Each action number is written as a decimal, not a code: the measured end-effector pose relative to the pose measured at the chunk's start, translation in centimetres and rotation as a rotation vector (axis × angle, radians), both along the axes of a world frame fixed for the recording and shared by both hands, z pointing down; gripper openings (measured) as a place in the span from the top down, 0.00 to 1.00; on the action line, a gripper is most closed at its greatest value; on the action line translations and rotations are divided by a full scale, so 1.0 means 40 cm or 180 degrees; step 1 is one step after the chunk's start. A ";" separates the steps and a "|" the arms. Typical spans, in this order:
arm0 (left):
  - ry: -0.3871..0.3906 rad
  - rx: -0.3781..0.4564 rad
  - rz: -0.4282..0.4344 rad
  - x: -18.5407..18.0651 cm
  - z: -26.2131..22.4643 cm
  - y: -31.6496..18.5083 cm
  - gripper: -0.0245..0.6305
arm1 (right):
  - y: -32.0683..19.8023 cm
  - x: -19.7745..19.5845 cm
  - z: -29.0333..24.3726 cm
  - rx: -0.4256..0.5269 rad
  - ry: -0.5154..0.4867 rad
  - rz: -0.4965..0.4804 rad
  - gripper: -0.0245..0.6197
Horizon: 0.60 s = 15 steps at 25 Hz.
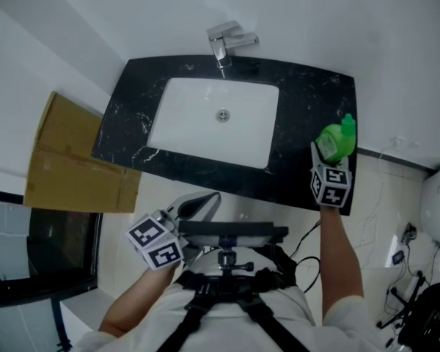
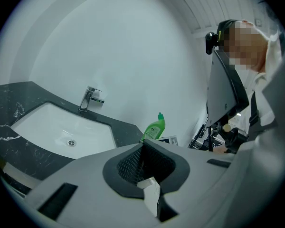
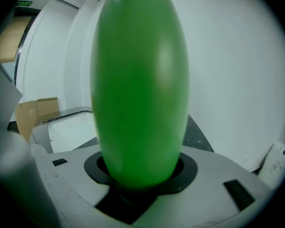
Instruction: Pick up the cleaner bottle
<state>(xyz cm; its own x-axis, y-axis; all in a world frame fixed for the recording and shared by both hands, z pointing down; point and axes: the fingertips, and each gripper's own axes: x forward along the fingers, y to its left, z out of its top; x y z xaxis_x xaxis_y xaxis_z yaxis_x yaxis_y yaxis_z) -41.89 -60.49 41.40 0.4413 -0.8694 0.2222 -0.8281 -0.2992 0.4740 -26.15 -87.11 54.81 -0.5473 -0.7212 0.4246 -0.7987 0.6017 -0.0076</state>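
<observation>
Closest in, a black camera mount [image 1: 227, 237] and chest straps are covering the person's middle, and the lower body is running off the bottom edge of the head view. The left gripper [image 1: 198, 205] is hanging in front of the chest, short of the counter. Its own view is showing the black pads meeting along a seam with nothing between them; a small white shape is peeking through the slit lower down, and I cannot tell what it is.

Further out, the right arm is reaching to the counter's near right corner. The right gripper [image 3: 142, 175] is closing round the cleaner bottle [image 1: 336, 141], its dark pads hugging the green body low down. The bottle is filling most of that gripper's view; its base is sitting hidden inside the jaws and its top is being cut off by the frame. Whether it is resting on the black countertop [image 1: 308, 101] or is clear of it, no view is showing. From the left gripper view the label is showing, too small to read.

Beyond, the white basin [image 1: 213, 119] is lying sunk in the counter, with the faucet [image 1: 227, 41] behind it against the wall. A cardboard sheet [image 1: 66, 156] is leaning left of the counter, its lower part being lost against a dark panel.
</observation>
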 end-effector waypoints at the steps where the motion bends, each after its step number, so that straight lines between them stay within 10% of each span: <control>1: 0.0000 -0.0001 0.0002 0.001 0.000 0.001 0.97 | -0.001 0.000 0.000 0.0005 0.0005 0.0001 0.66; 15: -0.0026 -0.0018 0.0022 0.007 0.002 0.018 0.97 | -0.002 0.000 0.004 -0.0004 -0.0010 0.0055 0.64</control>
